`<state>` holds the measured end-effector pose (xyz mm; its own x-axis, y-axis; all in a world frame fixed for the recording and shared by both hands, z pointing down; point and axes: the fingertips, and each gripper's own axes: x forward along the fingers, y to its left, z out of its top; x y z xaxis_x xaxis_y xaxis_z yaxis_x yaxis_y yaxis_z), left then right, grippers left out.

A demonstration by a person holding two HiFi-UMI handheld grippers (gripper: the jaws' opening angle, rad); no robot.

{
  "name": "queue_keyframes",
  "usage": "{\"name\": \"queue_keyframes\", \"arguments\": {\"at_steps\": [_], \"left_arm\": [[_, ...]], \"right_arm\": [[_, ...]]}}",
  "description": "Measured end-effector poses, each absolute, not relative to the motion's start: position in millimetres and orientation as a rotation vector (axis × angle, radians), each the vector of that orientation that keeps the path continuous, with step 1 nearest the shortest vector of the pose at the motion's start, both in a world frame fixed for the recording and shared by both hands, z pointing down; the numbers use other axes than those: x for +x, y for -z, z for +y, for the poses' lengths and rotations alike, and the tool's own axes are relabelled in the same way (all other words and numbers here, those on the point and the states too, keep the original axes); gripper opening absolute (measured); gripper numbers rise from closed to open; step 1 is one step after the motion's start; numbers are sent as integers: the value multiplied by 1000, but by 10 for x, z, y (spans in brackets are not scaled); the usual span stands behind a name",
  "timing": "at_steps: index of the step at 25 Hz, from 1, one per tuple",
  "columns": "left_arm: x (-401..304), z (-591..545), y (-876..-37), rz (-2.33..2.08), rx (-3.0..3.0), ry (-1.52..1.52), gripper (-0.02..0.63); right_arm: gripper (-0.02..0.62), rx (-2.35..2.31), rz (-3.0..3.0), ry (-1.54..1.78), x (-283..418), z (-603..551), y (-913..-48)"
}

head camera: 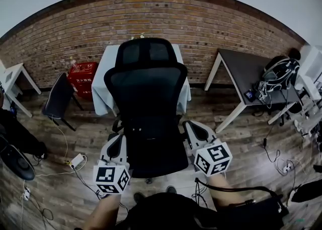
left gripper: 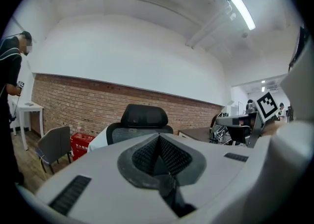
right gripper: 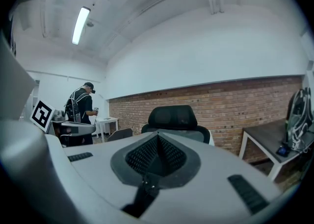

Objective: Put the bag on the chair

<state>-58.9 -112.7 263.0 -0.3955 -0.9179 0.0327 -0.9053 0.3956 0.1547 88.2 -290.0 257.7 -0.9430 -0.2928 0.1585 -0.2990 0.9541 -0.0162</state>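
A black mesh office chair point(head camera: 148, 98) stands straight ahead, its seat point(head camera: 157, 156) bare and facing me. Its headrest also shows in the left gripper view point(left gripper: 144, 116) and in the right gripper view point(right gripper: 172, 116). My left gripper point(head camera: 119, 137) sits by the seat's left side, my right gripper point(head camera: 193, 126) by its right side. Both are shut with nothing between the jaws, tips pressed together point(left gripper: 158, 140) point(right gripper: 157, 137). A black bag point(head camera: 168, 213) sits at the bottom edge below my arms, and its strap point(head camera: 236, 189) crosses my right forearm.
A table under a white cloth point(head camera: 102, 75) stands behind the chair, with a red crate point(head camera: 83, 74) and a dark chair point(head camera: 58, 97) to its left. On the right, a dark table point(head camera: 244, 68) carries a backpack point(head camera: 279, 71). Cables and a power strip point(head camera: 77, 161) lie on the floor. A person point(right gripper: 81, 108) stands further off.
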Motion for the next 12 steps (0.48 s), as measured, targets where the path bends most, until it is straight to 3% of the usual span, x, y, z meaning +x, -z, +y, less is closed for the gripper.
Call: {"name": "queue_keyframes", "arguments": {"at_steps": [12], "left_arm": [[-486, -1213, -2547, -2550, 1649, 180, 9]], "right_arm": [[17, 459, -2969, -65, 986, -2977, -2508]]}}
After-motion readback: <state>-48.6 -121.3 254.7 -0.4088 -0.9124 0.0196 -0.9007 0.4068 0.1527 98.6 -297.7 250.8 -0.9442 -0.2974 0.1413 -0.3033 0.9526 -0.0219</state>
